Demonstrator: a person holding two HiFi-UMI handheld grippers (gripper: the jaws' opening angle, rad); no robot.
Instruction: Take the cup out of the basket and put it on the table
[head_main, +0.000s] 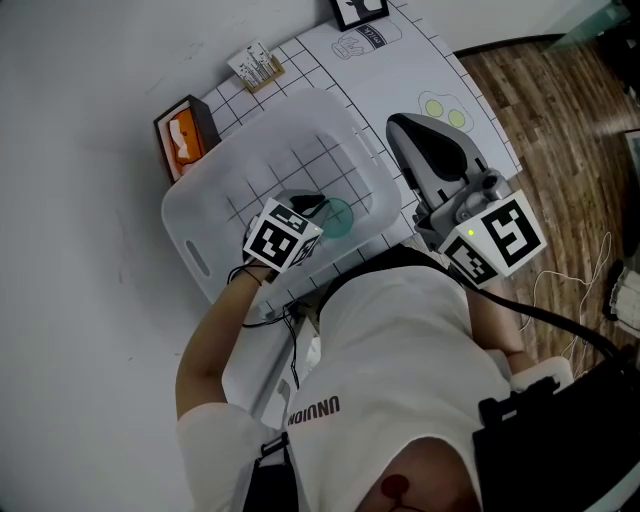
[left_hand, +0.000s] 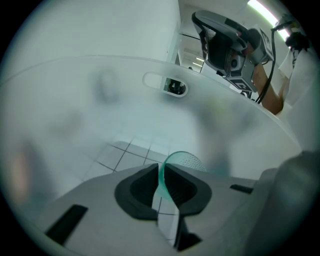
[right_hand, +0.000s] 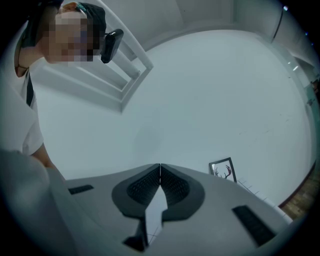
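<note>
A clear green cup (head_main: 336, 216) lies in the translucent white basket (head_main: 200, 205) on the gridded table. My left gripper (head_main: 312, 208) reaches down into the basket and is shut on the cup's rim. In the left gripper view the thin green wall of the cup (left_hand: 176, 161) is pinched between the two dark pads (left_hand: 142, 187). My right gripper (head_main: 415, 140) is held level beside the basket's right side, above the mat. Its jaws are shut with nothing between them in the right gripper view (right_hand: 160, 172).
An orange box (head_main: 184, 135) stands left of the basket. A small card (head_main: 256, 66) lies behind it. A framed picture (head_main: 358, 10) stands at the table's far edge, also in the right gripper view (right_hand: 223, 170). Wooden floor (head_main: 560, 110) lies to the right.
</note>
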